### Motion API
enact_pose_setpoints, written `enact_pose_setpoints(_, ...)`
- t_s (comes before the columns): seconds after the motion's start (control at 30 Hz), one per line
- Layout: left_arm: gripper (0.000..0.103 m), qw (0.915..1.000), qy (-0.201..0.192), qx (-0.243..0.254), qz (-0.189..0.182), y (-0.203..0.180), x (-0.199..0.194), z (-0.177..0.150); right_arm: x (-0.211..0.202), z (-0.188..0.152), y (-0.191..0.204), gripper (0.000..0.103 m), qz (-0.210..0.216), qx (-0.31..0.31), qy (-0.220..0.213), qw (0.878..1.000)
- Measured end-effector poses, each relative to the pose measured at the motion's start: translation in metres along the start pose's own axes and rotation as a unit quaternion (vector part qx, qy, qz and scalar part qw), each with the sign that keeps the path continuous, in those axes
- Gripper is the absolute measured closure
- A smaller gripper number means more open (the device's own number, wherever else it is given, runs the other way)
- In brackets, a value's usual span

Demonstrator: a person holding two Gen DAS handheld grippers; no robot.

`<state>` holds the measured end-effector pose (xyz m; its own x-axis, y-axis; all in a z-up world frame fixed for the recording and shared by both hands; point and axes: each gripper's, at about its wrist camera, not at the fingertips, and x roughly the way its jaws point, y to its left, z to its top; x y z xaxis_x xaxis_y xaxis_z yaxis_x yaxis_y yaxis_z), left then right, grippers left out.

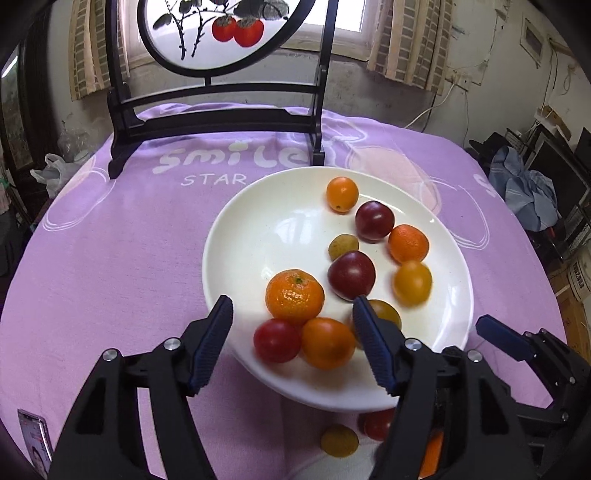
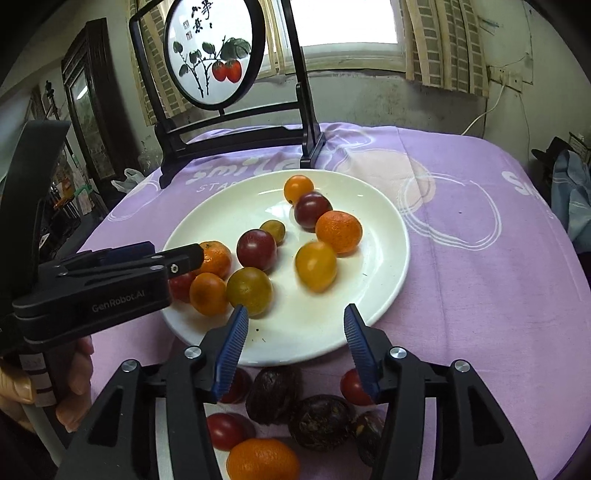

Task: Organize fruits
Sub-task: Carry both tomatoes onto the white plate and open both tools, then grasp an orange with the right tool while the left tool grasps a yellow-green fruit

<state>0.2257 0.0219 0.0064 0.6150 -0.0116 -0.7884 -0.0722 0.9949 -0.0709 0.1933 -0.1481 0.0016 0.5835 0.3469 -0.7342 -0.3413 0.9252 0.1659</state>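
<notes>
A white plate (image 1: pixel 258 236) on the purple cloth holds several small fruits: mandarins (image 1: pixel 294 294), dark red plums (image 1: pixel 351 275), orange and yellow tomatoes (image 1: pixel 412 282) and a red tomato (image 1: pixel 276 339). My left gripper (image 1: pixel 291 314) is open and empty over the plate's near rim, its fingers either side of the near fruits. My right gripper (image 2: pixel 295 321) is open and empty above the plate's (image 2: pixel 369 295) front edge. The yellow tomato (image 2: pixel 316 265) looks blurred. Loose fruits lie under it: dark passion fruits (image 2: pixel 317 421), red tomatoes (image 2: pixel 223 430) and a mandarin (image 2: pixel 262 459).
A black wooden stand with a round painted screen (image 1: pixel 221 33) stands behind the plate. A phone (image 1: pixel 35 439) lies at the table's near left edge. The left gripper body (image 2: pixel 92 288) and the hand holding it show in the right wrist view. Clutter surrounds the table.
</notes>
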Motion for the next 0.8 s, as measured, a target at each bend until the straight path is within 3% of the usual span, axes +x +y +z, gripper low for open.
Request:
enact_pose_setpoints(0.17,0.027,0.9999,-0.011,0.005,-0.003,-0.002,-0.026,-0.014,-0.024,-0.014,-0.008,0.044,0.003,0.001,-0.009,1.000)
enact_pose_setpoints(0.43,0.020,0.9999,-0.002,0.008,-0.007,-0.004,-0.052,-0.061,-0.053,-0.048,-0.011,0.044,0.005,-0.003,-0.003,1.000)
enact_pose_setpoints(0.8,0.019,0.9995,0.027,-0.004,-0.014,0.007,-0.059,-0.112,-0.058,-0.093,0.006,0.044,0.007,-0.017,0.030,0.999)
